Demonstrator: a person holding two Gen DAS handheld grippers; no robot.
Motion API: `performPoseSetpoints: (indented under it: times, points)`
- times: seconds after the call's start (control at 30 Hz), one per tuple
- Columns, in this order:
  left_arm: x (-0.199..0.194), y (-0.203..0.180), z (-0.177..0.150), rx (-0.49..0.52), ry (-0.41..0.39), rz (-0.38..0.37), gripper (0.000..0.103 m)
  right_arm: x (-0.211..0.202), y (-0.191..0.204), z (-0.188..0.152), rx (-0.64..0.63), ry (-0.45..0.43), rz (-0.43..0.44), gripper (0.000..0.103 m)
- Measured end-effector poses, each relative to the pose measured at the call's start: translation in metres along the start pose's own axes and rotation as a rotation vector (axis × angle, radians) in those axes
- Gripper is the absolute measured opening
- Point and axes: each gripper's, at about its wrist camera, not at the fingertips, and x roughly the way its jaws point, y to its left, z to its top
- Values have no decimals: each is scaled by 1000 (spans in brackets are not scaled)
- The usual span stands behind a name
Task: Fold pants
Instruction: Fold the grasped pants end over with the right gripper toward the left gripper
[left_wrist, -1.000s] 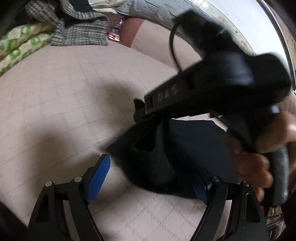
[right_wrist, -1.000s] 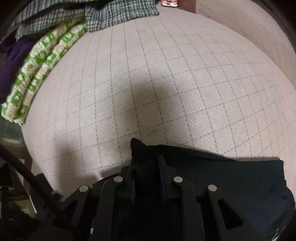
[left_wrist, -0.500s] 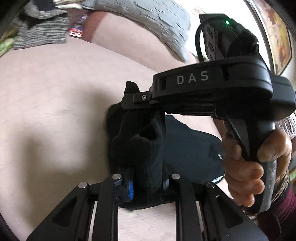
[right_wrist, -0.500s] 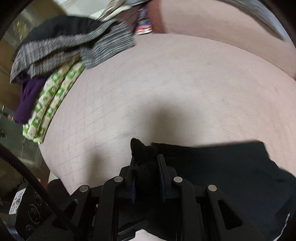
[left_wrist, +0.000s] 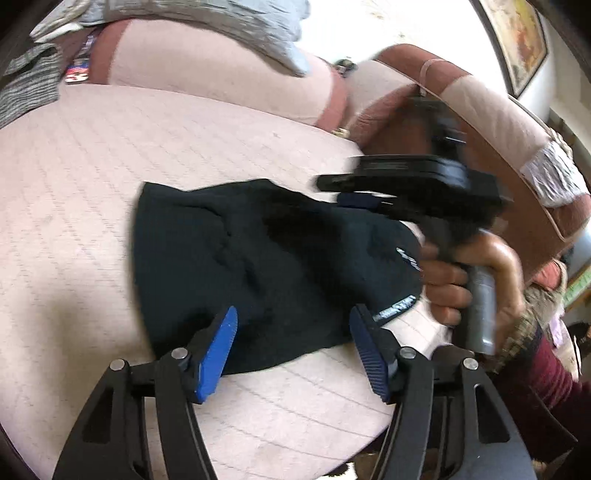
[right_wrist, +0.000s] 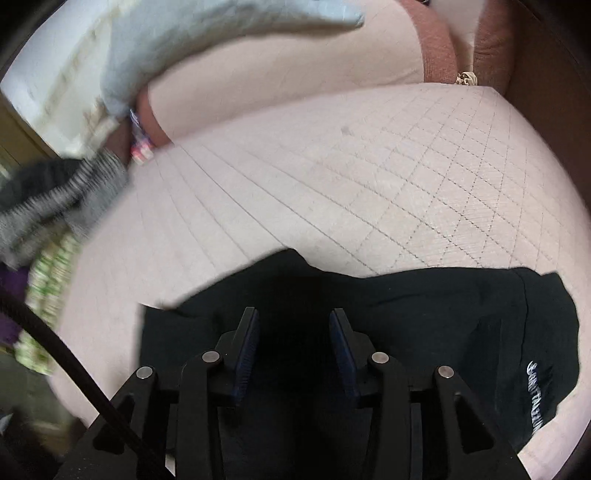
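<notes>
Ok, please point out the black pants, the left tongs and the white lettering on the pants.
black pants (left_wrist: 258, 258), left wrist view, middle of cloth.
left tongs (left_wrist: 295, 347), left wrist view, between tips.
white lettering (right_wrist: 541, 400), right wrist view, print's middle.

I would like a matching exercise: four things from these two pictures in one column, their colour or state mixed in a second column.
Things:
1. left claw
2. pants
3. quilted cushion
4. knit garment

Descriptions:
a. pale pink, stitched grid
b. open, blue pads
c. grey striped, at the cushion's edge
d. black, folded, white lettering

Pairs: 1-b, 2-d, 3-a, 4-c
</notes>
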Motion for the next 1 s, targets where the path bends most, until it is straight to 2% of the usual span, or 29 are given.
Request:
performPoseSetpoints:
  times: [0.1,0.13,0.23,0.27,0.3,0.33,0.37,0.4,0.47,0.53,0.67,0.73,0.8,0.87,0.93,1.0]
  points:
    - [1,15,0,-53,4,40,63,-10,4,-8,33,5,224,40]
    - [4,22,1,-64,6,55,63,-7,8,-14,45,28,316,40]
    - [20,29,-8,-74,59,124,63,19,7,-36,120,126,467,40]
    - [23,32,-13,-76,76,131,63,30,5,-43,145,157,467,40]
    - [20,33,-20,-66,72,130,63,47,-1,-54,172,197,391,40]
    - [15,31,-22,-50,61,130,63,56,-6,-63,183,221,313,33]
    - [13,30,-23,-47,68,129,63,63,-11,-70,193,220,292,26]
    - [11,30,-22,-52,70,122,63,59,-16,-76,206,175,316,25]
    - [1,30,-21,-72,66,87,63,43,-22,-82,235,140,332,27]
    - [-8,26,-19,-60,60,50,63,20,-25,-93,235,82,272,29]
    - [-15,8,-16,37,32,25,66,-28,-36,-116,217,-2,144,31]
    - [-10,0,-14,79,48,2,66,-49,-41,-131,222,-42,70,32]
    - [5,-12,-9,134,78,-28,67,-62,-55,-142,258,-54,61,32]
    - [21,-22,-2,175,94,-8,67,-67,-61,-147,286,-53,55,34]
    - [38,-29,1,227,102,23,72,-69,-70,-152,309,-45,49,35]
    - [56,-31,0,255,119,96,71,-68,-77,-153,319,-39,41,35]
